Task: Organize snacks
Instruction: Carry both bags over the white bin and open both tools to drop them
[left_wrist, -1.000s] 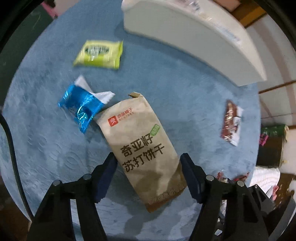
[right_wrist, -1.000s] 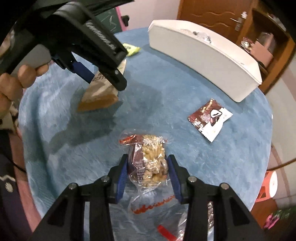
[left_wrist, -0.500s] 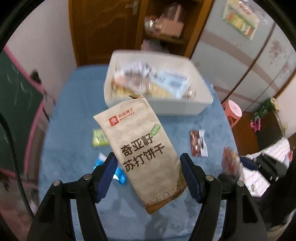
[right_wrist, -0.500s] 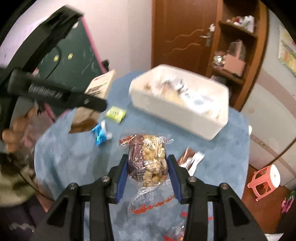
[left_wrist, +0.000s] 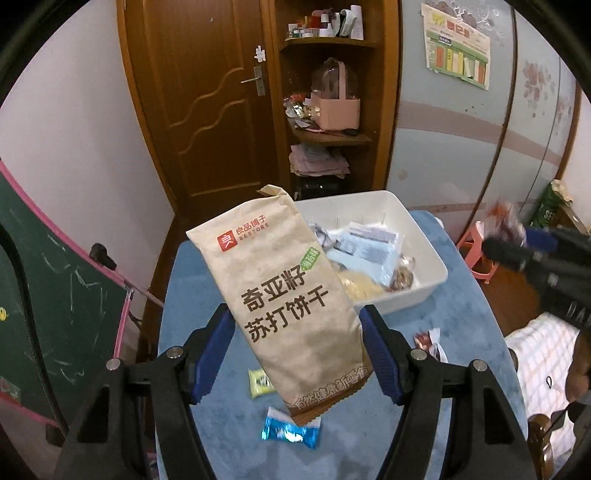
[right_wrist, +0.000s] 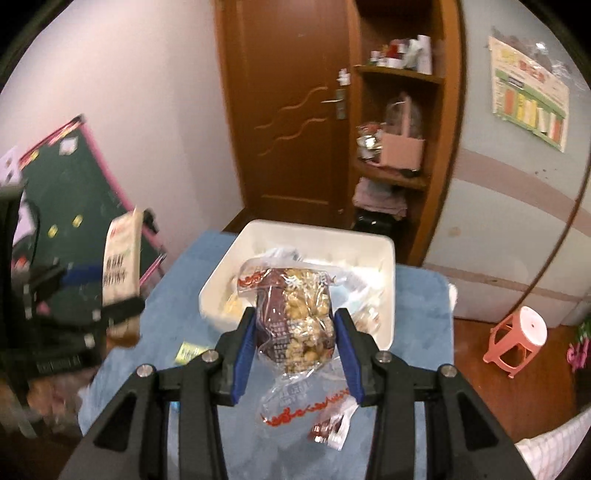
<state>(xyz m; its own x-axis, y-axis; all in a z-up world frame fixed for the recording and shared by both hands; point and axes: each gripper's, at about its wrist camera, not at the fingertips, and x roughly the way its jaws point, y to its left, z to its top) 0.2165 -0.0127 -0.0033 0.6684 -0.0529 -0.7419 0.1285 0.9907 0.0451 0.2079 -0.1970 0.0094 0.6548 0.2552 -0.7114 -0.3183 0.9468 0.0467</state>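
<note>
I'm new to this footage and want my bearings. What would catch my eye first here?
The tan soda-cracker bag, held aloft between the left gripper fingers, fills the left view. In the right view, a clear bag of nut snacks sits clamped in the right gripper. Beyond both stands a white bin, already holding snacks, on the blue tabletop.

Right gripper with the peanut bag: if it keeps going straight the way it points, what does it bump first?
Probably the white bin. The right gripper, jaws shut on the peanut snack bag, points at the bin's near wall and the snacks inside. Depth is unclear, so it might pass just over the rim.
</note>
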